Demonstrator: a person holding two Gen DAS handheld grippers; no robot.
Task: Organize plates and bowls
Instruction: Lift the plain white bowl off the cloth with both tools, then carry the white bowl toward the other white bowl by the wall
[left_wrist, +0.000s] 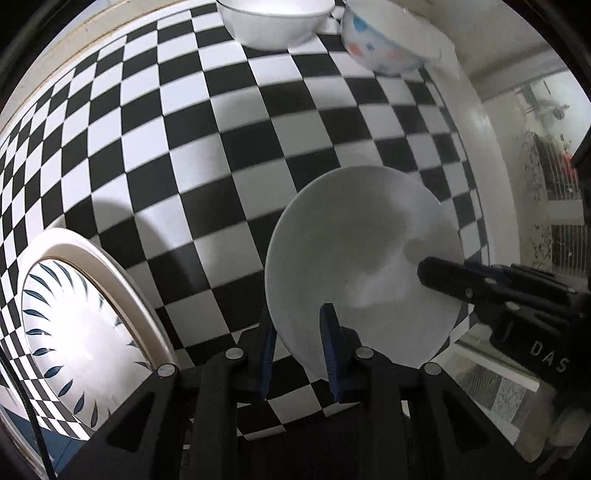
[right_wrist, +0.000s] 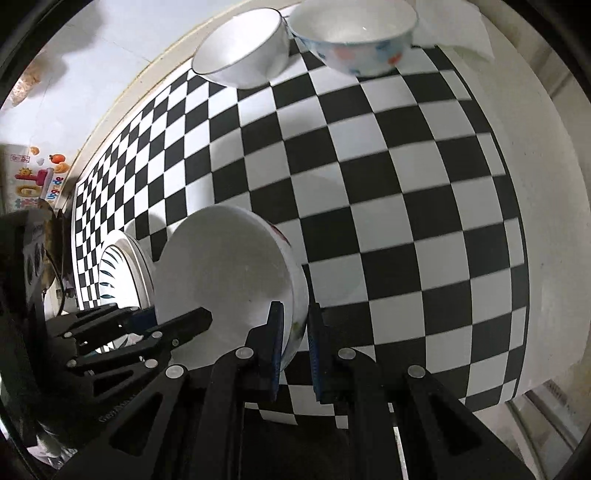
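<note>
A white bowl (left_wrist: 365, 258) is held above the checkered table by both grippers. My left gripper (left_wrist: 299, 332) is shut on its near rim, one blue pad inside and one outside. My right gripper (right_wrist: 295, 321) is shut on the opposite rim of the same bowl (right_wrist: 229, 269), whose outer wall has a red and green pattern. The right gripper also shows in the left wrist view (left_wrist: 480, 284). The left gripper shows in the right wrist view (right_wrist: 147, 328). A plate with blue leaf marks (left_wrist: 74, 332) lies at the lower left, also in the right wrist view (right_wrist: 122, 269).
A plain white bowl (left_wrist: 273, 22) and a bowl with coloured spots (left_wrist: 380, 44) stand at the far edge of the checkered table (left_wrist: 221, 147). They also show in the right wrist view as the white bowl (right_wrist: 243, 51) and the spotted bowl (right_wrist: 354, 40). White paper (right_wrist: 458, 29) lies behind them.
</note>
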